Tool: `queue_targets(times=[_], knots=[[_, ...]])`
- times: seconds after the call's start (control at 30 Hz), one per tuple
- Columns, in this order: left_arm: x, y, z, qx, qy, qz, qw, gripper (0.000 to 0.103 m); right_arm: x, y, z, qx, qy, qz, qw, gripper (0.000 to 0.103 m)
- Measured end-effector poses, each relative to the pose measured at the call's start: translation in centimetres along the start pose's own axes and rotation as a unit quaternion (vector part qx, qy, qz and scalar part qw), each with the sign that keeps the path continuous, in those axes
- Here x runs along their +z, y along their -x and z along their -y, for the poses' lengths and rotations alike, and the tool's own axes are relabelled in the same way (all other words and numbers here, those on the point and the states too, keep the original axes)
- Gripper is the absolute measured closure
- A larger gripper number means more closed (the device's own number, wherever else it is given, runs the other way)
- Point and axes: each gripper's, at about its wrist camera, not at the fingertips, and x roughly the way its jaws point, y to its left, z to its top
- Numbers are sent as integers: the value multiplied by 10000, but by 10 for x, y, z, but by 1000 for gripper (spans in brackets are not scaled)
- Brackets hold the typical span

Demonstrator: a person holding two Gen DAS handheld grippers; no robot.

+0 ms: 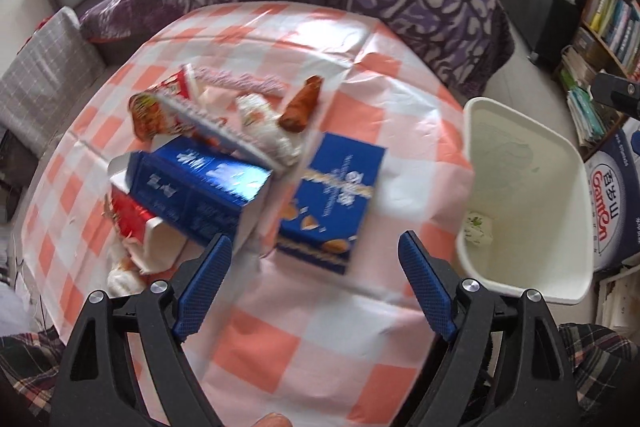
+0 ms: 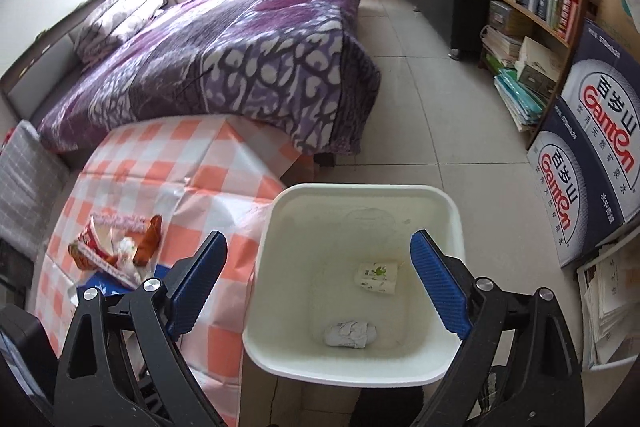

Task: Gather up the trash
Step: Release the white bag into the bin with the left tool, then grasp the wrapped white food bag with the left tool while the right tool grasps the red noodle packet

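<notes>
1. My left gripper (image 1: 316, 259) hangs above the table under its orange-and-white checked plastic cloth (image 1: 280, 343), jaws spread wide and holding nothing, aimed at the pile of rubbish so I can choose a piece.
2. Nearest my blue-padded fingers (image 1: 208, 279) lies a flat dark-blue cardboard biscuit box (image 1: 334, 195); just left of it an opened blue carton (image 1: 200, 191) leans across a torn red-and-white wrapper (image 1: 132, 223).
3. Behind them sit a red printed snack packet (image 1: 160, 107), crumpled white paper (image 1: 264, 123) and a brown crinkled wrapper (image 1: 302, 105), all heaped together and touching. The view is blurred, so finer detail escapes me.
4. My right gripper (image 2: 318, 287) hovers over the white square plastic bin (image 2: 360, 371), jaws equally wide and empty.
5. The bin stands on the floor against the table's edge, I judge so that trash travels only a short way. Inside rest a crumpled white paper ball (image 2: 351, 334) and a small white printed packet (image 2: 376, 278), apart from each other.
6. Most trash remains on the table; the biscuit box looks the easiest next grab.
</notes>
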Motion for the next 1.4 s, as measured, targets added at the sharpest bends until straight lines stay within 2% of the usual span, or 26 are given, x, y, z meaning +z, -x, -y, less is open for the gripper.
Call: queue_targets(times=[0.2,0.37,0.43,0.5,0.57,0.7,0.77,0.87,1.0,1.13,1.2,1.27,1.3,1.33,1.37,1.4], knots=[[-18,-19,-67,433,460,-605,9962,20,-10,-10,-51,189,663,-238,9973,14],[-27,-35,-112,843,555,-945,9904,20,-18,-17,-90,364,1214,-344,9913,14],[-26,-40,-128,862,607,-1026,9891,20,-23,-20,-109,504,1555,-405,9857,14],[-25,-46,-142,697,713,-1228,9874,20,-29,-22,-129,611,1933,-410,9784,14],[-25,-49,-153,501,755,-1344,9868,20,-37,-23,-150,693,2359,-390,9685,13],[-26,-61,-168,496,402,-1659,9841,20,-53,-23,-184,987,3031,-410,9469,12],[-24,-67,-185,438,475,-1720,9830,20,-62,-24,-202,1119,3420,-417,9321,12],[-18,-76,-212,41,797,-1908,9784,20,-79,-23,-225,1210,4040,-342,9061,12],[-14,-83,-229,-165,715,-2128,9743,20,-103,-26,-252,1245,4722,-310,8721,12],[-11,-80,-233,-215,510,-2105,9760,20,-115,-36,-268,1159,5027,-409,8557,12],[-11,-80,-228,-311,392,-2109,9762,20,-116,-41,-273,1129,5082,-411,8528,12],[-9,-82,-219,-329,235,-2123,9764,24,-115,-46,-278,1134,5090,-454,8520,14],[-11,-81,-215,-294,173,-2114,9768,28,-115,-49,-279,1135,5082,-489,8523,19],[-11,-80,-213,-293,143,-2100,9772,29,-114,-53,-281,1156,5063,-566,8527,29],[-11,-79,-213,-320,158,-2068,9777,34,-113,-58,-282,1210,5031,-673,8531,36],[-10,-78,-214,-345,189,-2025,9785,41,-113,-61,-283,1281,4972,-799,8544,52]])
